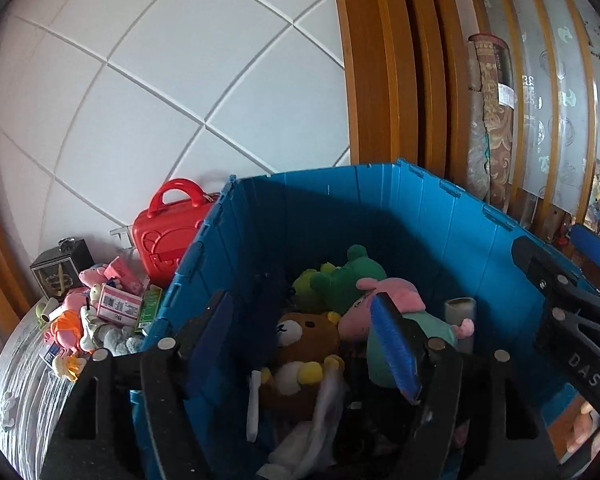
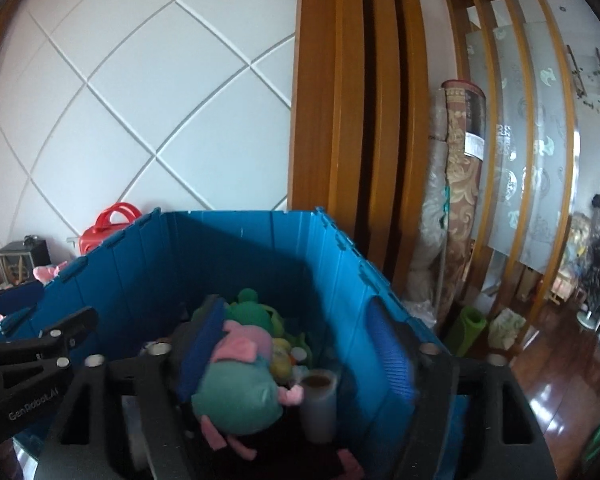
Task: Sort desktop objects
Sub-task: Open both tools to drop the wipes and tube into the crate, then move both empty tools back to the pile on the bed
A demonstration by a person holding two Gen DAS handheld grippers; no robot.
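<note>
Both cameras sit close above the near rim of the blue bin (image 1: 420,216), tipped down into it and facing the white tiled wall (image 1: 160,80) behind. The left view looks from the bin's left side, taking in the desk (image 1: 24,392) beside it. The right view looks from the bin's (image 2: 236,248) right, toward the floor (image 2: 572,372). They share the bin's inside, the pink toy (image 1: 384,304) (image 2: 240,380) and the wall (image 2: 140,80).

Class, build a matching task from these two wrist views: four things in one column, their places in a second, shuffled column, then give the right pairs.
Things:
1. red case
2. brown bear plush
3. rolled carpet
4. pink cartons

Places:
A. inside the blue crate
B. standing on end against the wooden screen
C. in the toy pile left of the crate
D. by the white wall behind the crate's left corner

Pairs: 1-D, 2-A, 3-B, 4-C
</note>
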